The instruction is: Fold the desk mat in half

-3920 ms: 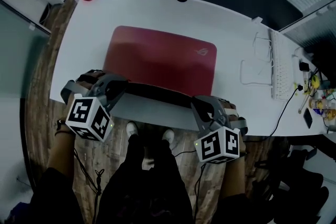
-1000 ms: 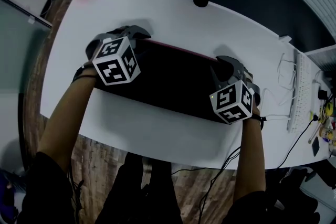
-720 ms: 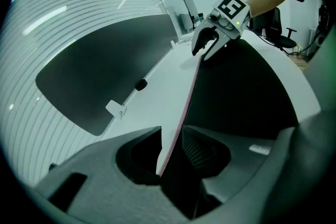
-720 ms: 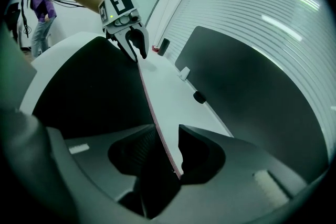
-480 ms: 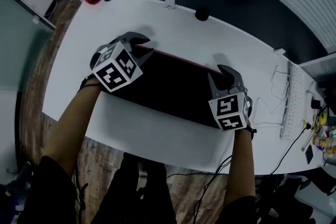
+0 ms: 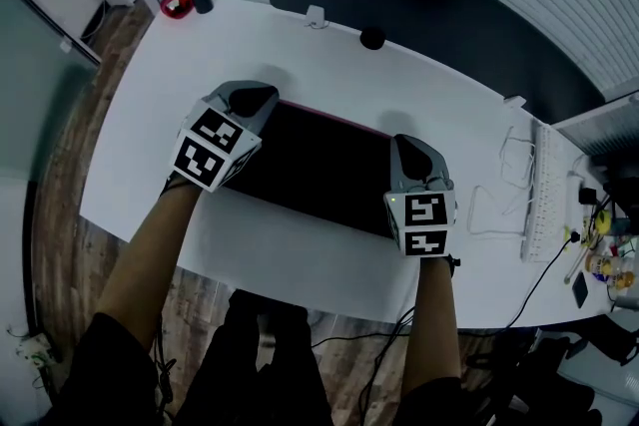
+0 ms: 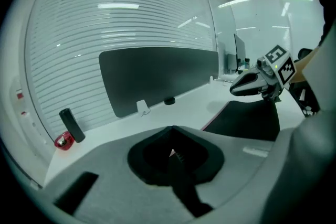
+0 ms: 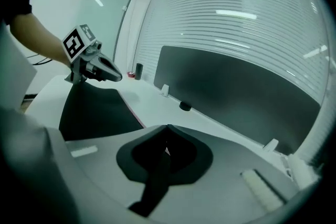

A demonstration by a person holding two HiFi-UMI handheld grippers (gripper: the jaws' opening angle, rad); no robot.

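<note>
Mat work looks nearly done: desk mat point(image 6: 319, 170) lies doubled on the desk point(image 6: 300, 259), black underside up, w/ a red edge peeking out along the far side. Your L gripper point(image 6: 262, 98) and R gripper point(image 6: 407, 145) sit at its far corners. Both sets of jaws are pinched onto a dark strip of mat, prob. to line the carried edge up w/ the far one before you let go.
</note>
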